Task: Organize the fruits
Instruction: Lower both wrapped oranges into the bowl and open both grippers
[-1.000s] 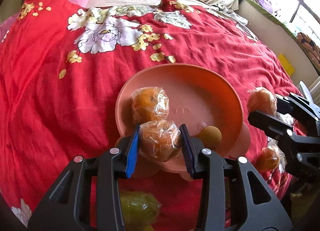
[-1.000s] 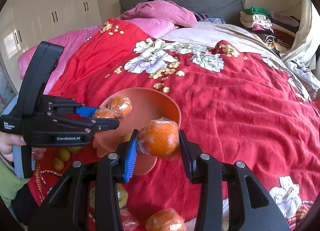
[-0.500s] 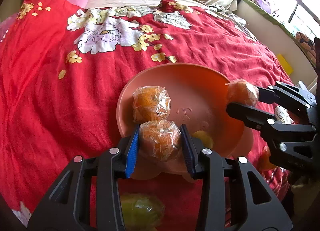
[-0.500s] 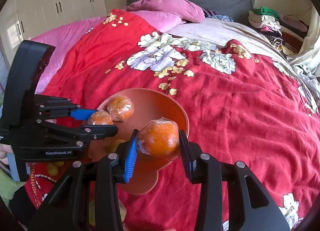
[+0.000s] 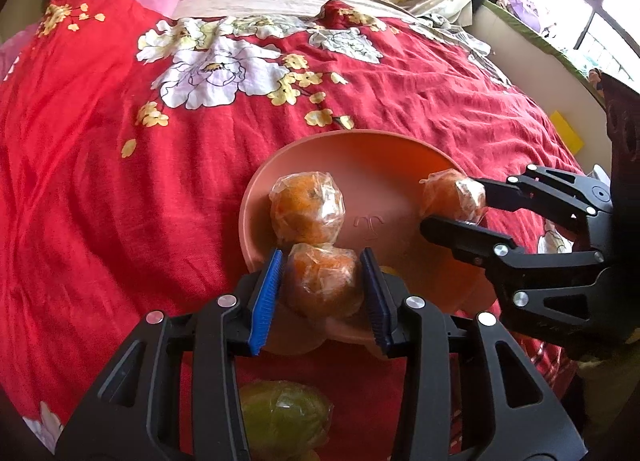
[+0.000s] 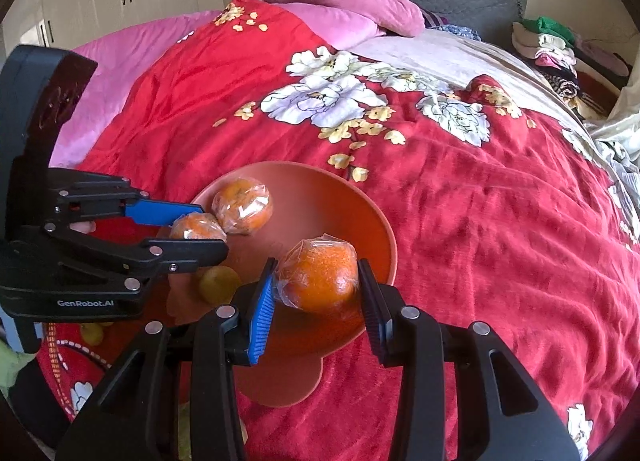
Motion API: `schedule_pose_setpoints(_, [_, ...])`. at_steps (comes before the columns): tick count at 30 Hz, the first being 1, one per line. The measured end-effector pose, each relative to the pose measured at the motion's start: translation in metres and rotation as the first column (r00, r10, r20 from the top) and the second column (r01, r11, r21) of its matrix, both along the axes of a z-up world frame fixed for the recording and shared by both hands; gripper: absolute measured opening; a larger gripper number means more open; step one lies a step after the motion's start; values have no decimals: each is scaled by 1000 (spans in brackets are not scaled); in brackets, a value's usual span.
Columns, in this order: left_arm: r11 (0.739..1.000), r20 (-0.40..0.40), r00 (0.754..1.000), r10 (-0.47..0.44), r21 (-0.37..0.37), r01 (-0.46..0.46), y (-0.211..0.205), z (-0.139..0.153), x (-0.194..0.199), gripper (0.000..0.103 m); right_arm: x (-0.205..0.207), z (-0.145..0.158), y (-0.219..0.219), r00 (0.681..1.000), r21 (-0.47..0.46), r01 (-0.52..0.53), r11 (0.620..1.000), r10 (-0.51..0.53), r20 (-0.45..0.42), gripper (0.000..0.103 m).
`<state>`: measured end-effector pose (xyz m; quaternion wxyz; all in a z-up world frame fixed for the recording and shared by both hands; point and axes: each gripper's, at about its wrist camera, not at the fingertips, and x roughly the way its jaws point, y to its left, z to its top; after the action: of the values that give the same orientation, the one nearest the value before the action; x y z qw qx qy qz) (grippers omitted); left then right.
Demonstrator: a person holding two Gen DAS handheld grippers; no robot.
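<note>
An orange plastic bowl (image 5: 396, 165) (image 6: 320, 189) sits on the red flowered bedspread. My left gripper (image 5: 323, 285) is shut on a plastic-wrapped orange (image 5: 322, 281) over the bowl's near rim; it also shows in the right wrist view (image 6: 196, 227). A second wrapped orange (image 5: 306, 209) (image 6: 242, 205) lies in the bowl just beyond. My right gripper (image 6: 316, 287) is shut on another wrapped orange (image 6: 318, 277) over the bowl's right side, seen in the left wrist view (image 5: 452, 197) too. A small yellow-green fruit (image 6: 219, 283) lies in the bowl.
A wrapped green fruit (image 5: 284, 417) lies on the bedspread below my left gripper. Small yellow fruits (image 6: 92, 333) lie left of the bowl. Pink pillows (image 6: 344, 5) and folded clothes (image 6: 552, 41) are at the far end of the bed.
My right gripper has carried its orange leftward from beside the bowl to over the bowl's inside. My left gripper has kept its orange at the near rim.
</note>
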<state>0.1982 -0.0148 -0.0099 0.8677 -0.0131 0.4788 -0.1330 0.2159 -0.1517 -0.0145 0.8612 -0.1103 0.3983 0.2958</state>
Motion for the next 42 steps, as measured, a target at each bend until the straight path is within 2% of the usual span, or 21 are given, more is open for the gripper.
schedule_pose_setpoints(32, [999, 20, 1000, -15, -39, 15, 6, 1, -5, 32, -8, -5, 4, 1000, -33, 8, 999, -8, 7, 39])
schedule_pose_setpoints(42, [998, 34, 999, -28, -48, 30, 8, 1, -7, 32, -19, 0, 0, 999, -19, 37, 999, -36, 20, 44])
